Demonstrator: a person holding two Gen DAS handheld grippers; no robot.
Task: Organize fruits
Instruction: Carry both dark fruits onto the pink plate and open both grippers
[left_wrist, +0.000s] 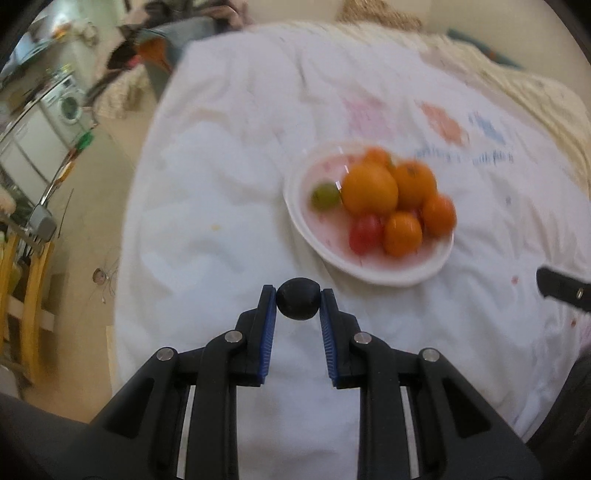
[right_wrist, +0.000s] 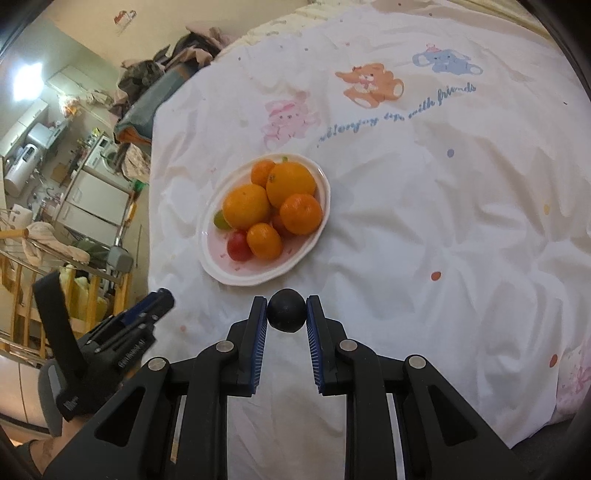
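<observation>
A white plate (right_wrist: 221, 273) sits on the white bedspread and holds several oranges (right_wrist: 290, 184), a red tomato (right_wrist: 238, 246) and a small green fruit (right_wrist: 219, 220). It shows blurred in the left wrist view (left_wrist: 369, 275). My left gripper (left_wrist: 298, 295) is shut on a dark round fruit (left_wrist: 297, 298) just short of the plate's near rim. My right gripper (right_wrist: 287, 304) is shut on another dark round fruit (right_wrist: 287, 310), also near the plate's near rim. The left gripper (right_wrist: 162, 297) appears at lower left in the right wrist view.
The bedspread (right_wrist: 443, 221) has cartoon animal prints and lettering at the far side. The bed's left edge drops to a floor with wooden furniture (right_wrist: 22, 295), appliances and clutter. A clothes pile (right_wrist: 177, 55) lies at the far left.
</observation>
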